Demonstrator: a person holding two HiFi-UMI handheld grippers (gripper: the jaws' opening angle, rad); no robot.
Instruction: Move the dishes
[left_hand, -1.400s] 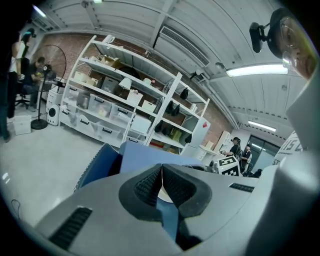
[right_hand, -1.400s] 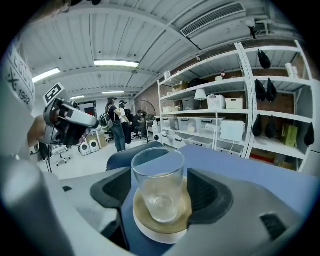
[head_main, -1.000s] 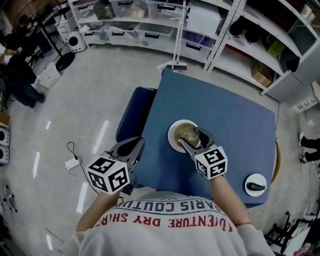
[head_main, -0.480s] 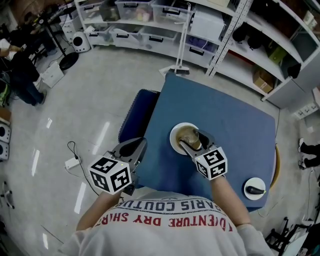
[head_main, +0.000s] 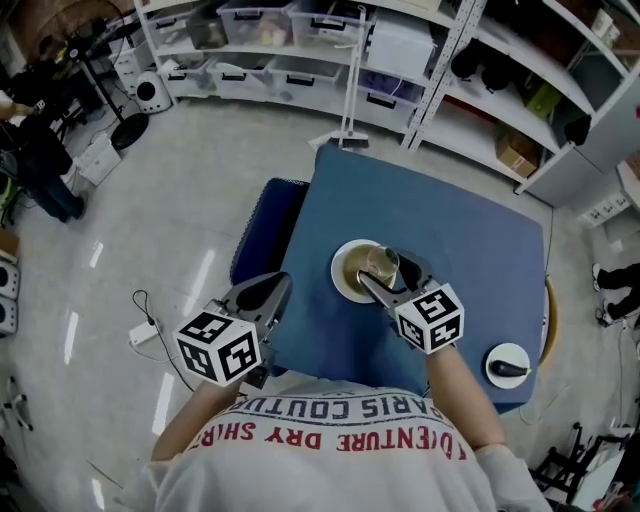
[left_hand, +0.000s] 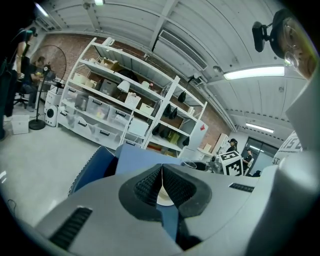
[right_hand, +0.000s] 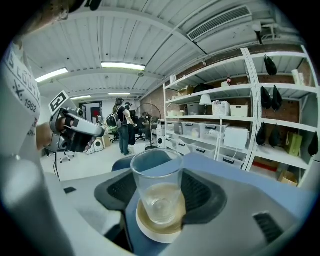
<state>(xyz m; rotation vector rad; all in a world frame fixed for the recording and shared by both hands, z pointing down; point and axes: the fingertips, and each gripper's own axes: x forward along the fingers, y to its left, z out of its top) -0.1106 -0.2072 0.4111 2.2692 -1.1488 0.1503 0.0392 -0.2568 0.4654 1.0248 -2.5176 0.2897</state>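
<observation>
1. The right hand-held gripper (head_main: 388, 272) reaches over the middle of the table (head_main: 450, 240), which has a blue cover
2. In the right gripper view, the right hand-held gripper (right_hand: 160, 197) has its jaws wide apart and closed on a clear glass (right_hand: 156, 175), with a dark ribbed pad against each side of it
3. The glass (head_main: 380, 263) stands upright and looks empty
4. A round white plate (right_hand: 150, 231) with a tan centre lies right under the glass; I cannot tell whether the base of the glass touches it
5. In the head view, the plate (head_main: 345, 270) sits on the table, near the edge closest to the person
6. The left hand-held gripper (head_main: 268, 292) hangs off the near left corner of the table, well apart from the plate
7. In the left gripper view, the left hand-held gripper (left_hand: 161, 185) has its jaws closed, pad against pad, with nothing between them
8. A small white dish (head_main: 500, 355) holding a dark thing (head_main: 510, 371) sits at the near right corner of the table
9. A blue chair (head_main: 262, 232) stands against the left side of the table
10. White shelves (head_main: 400, 50) with bins run along the far wall
</observation>
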